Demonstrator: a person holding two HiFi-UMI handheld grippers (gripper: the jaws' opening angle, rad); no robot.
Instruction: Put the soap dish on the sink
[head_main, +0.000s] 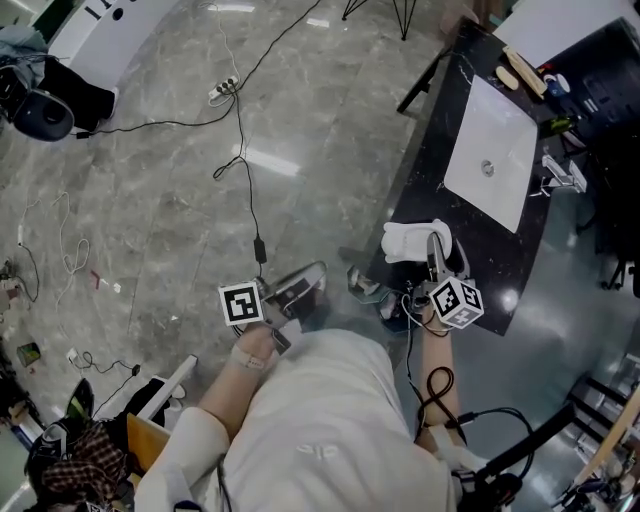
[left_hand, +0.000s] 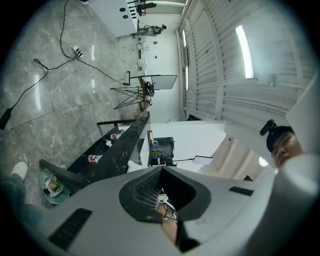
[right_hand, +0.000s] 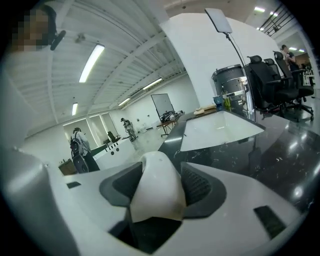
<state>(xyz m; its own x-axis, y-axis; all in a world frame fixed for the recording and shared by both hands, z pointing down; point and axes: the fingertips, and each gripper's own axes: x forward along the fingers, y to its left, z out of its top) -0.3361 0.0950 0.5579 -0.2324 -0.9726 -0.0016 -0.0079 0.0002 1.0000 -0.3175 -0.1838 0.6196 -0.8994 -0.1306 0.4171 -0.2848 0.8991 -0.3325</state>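
Black marble-look counter (head_main: 425, 175), upper right of head view, runs diagonally. White rectangular sink (head_main: 505, 125) set into it; drain (head_main: 488, 168) near the basin's lower middle. At the counter's far end, top right: pale wooden pieces (head_main: 524, 70), kind unclear. Grey polished stone floor (head_main: 150, 220) fills the left; on it a white power strip (head_main: 224, 90) and trailing black cables (head_main: 247, 195)

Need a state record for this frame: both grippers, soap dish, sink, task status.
left gripper: jaws together, nothing between them
right gripper: clamped on the soap dish
soap dish: white, held above the near end of the black counter
sink: white, rectangular, set in the counter, farther along than the dish
task status: dish in hand, not yet on the sink
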